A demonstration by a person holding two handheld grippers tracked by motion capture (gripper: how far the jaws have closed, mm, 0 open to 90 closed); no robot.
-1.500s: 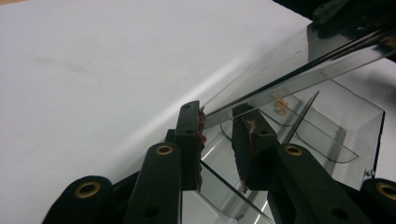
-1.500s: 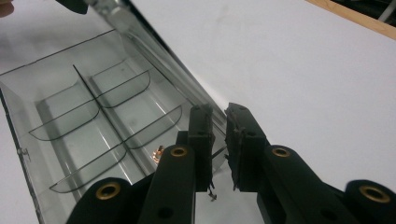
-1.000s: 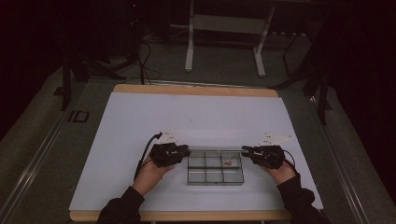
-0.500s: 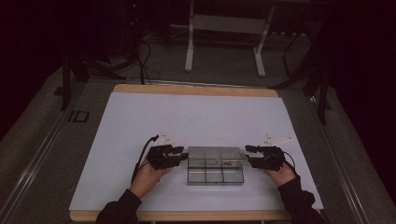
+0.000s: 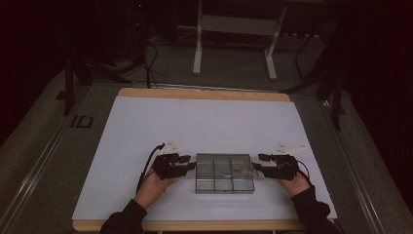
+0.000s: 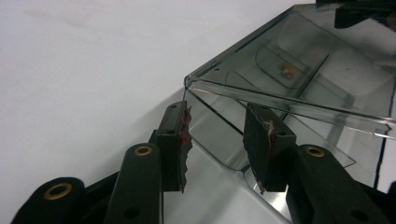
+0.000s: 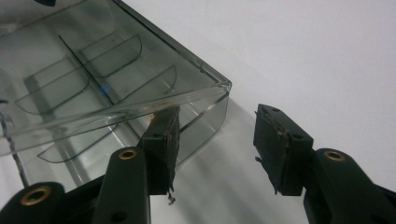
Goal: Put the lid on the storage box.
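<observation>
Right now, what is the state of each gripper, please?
Left gripper: open, jaws just opening, at the corner of the clear box, holding nothing.
Right gripper: open, jaws just opening beside the box's corner, holding nothing.

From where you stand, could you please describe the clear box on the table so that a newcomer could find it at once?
Start at the white table top with its wooden edge, then look toward its near edge, between the person's two black grippers. There sits the smoke-tinted transparent plastic organiser box, low and rectangular, split by clear dividers into small compartments. It is the one see-through thing there, with a small orange-brown bit in one compartment.
</observation>
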